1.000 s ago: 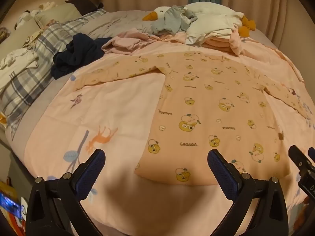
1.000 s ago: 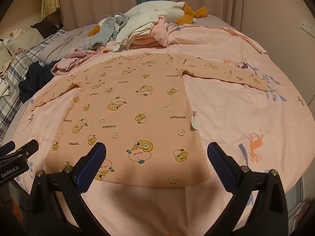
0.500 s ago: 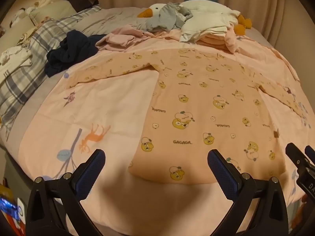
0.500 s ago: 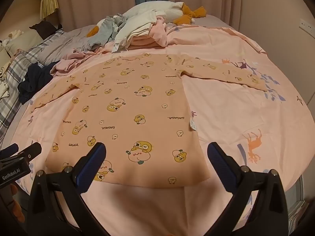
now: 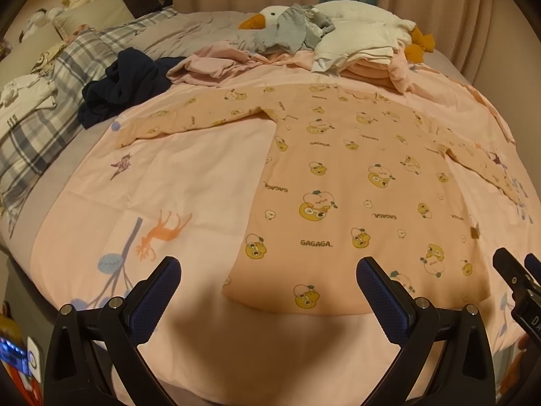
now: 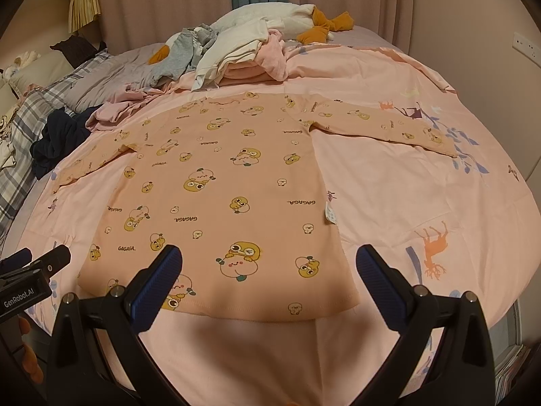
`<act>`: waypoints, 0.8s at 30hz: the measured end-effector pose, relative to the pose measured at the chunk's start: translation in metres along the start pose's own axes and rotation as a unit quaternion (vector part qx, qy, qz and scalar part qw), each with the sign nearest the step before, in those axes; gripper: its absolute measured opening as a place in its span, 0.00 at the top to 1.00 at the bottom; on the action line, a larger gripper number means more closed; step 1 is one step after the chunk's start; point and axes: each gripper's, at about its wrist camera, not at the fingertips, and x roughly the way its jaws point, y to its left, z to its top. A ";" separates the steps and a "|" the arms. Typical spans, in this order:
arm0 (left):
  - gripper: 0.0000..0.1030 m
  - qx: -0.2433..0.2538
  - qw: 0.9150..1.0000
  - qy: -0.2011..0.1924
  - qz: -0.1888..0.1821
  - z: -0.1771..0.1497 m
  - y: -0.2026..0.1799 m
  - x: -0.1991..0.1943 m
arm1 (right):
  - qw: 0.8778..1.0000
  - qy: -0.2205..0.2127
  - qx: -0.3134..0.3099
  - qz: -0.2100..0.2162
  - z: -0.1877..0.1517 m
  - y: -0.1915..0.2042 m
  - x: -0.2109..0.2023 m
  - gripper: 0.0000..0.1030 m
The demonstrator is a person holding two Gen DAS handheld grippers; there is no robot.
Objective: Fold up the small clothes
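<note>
The left hand-held gripper (image 5: 267,280) and right hand-held gripper (image 6: 268,269) are both gaping wide, hovering near the hem of the peach shirt (image 6: 216,199) lying flat on the bed (image 6: 405,182).

My left wrist camera looks forward between my left tongs (image 5: 267,291) from low at the bed's near edge, facing the headboard-side curtains, close over the hem of the peach shirt (image 5: 355,186) and its left half. My right wrist camera sits beside it, aimed the same way between my right tongs (image 6: 268,282), nearer the shirt's right side. Both views share the shirt, the pink duvet (image 6: 422,186) and the clothes pile (image 5: 338,44); each catches the other tool at its edge.
</note>
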 end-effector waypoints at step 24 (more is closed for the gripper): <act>0.00 0.016 1.000 -0.002 0.004 -0.001 -0.005 0.000 | 1.000 0.000 0.002 -0.003 -0.002 -0.003 -0.002 0.00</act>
